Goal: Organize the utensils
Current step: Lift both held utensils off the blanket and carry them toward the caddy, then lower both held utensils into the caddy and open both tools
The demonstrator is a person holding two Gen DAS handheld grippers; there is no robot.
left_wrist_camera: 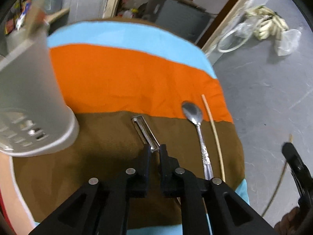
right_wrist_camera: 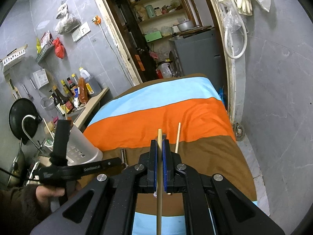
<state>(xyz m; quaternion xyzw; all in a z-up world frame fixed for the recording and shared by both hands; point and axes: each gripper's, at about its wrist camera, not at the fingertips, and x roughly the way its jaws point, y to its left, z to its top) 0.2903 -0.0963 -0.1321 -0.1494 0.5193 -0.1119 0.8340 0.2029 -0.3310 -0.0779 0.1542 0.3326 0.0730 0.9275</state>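
White utensil holder (left_wrist_camera: 29, 90) stands at counter's left edge, on the striped cloth (left_wrist_camera: 127, 78). Left gripper (left_wrist_camera: 154, 148): fingers slightly apart around peeler (left_wrist_camera: 144, 132) handle end, peeler lying on brown stripe. Spoon (left_wrist_camera: 195, 121) and chopstick (left_wrist_camera: 213, 129) lie just right. Right gripper (right_wrist_camera: 160, 143): fingers clamped on second chopstick (right_wrist_camera: 159, 176).

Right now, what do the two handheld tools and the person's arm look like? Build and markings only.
Both are matte black linkage frames with silver round pivot pins. The right tool has blue pads lining its black fingers. The left tool has plain black fingers; its side bears small pale lettering, unreadable here. The sleeve at that handle is dark brown.
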